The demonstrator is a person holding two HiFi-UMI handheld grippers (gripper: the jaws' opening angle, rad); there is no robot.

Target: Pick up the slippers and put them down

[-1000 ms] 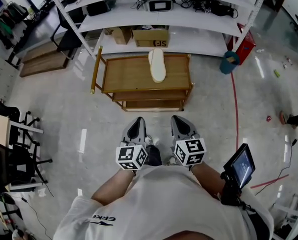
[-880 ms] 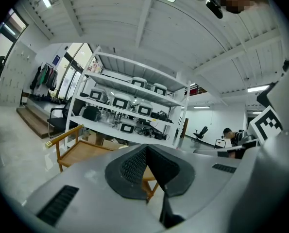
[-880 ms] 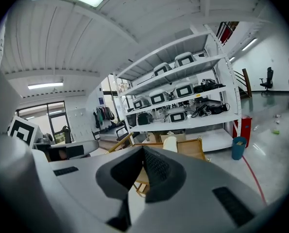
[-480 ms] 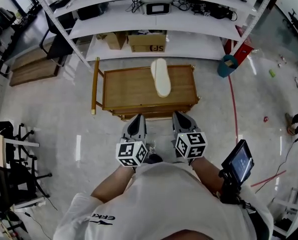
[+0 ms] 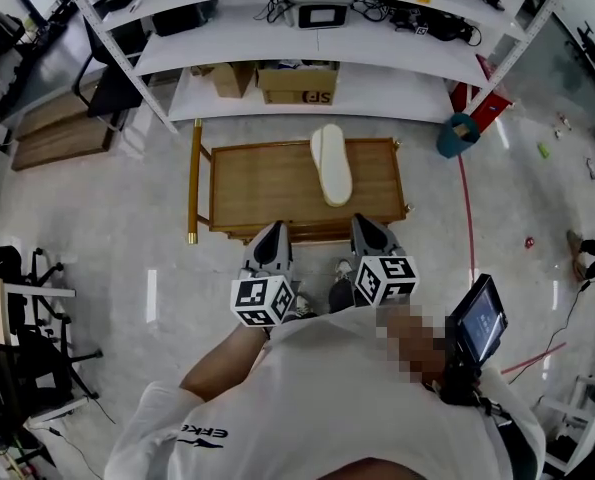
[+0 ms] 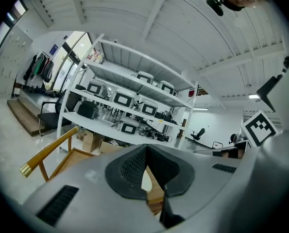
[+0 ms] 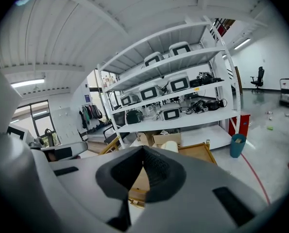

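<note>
One cream slipper [image 5: 331, 164] lies lengthwise on the top of a low wooden cart [image 5: 267, 183], toward its right half. My left gripper [image 5: 270, 236] and right gripper [image 5: 365, 226] hang side by side just short of the cart's near edge, both shut with nothing in them. The left gripper view has its jaws [image 6: 146, 149] meeting at the tips, with a sliver of the slipper [image 6: 145, 178] behind them. Past the closed jaws [image 7: 143, 152] in the right gripper view, the slipper [image 7: 169, 146] rests on the cart [image 7: 195, 153].
White shelving [image 5: 307, 38] with monitors and cables stands behind the cart, cardboard boxes [image 5: 297, 80] on its lowest shelf. A teal bin [image 5: 458, 134] and a red box [image 5: 487, 88] sit at the right. Office chairs [image 5: 27, 298] stand at the left. A small screen [image 5: 477, 326] rides on the right forearm.
Both grippers have come forward with the person toward the cart, which now lies closer beneath them. The slipper has not shifted on the cart. The jaws have stayed closed.
</note>
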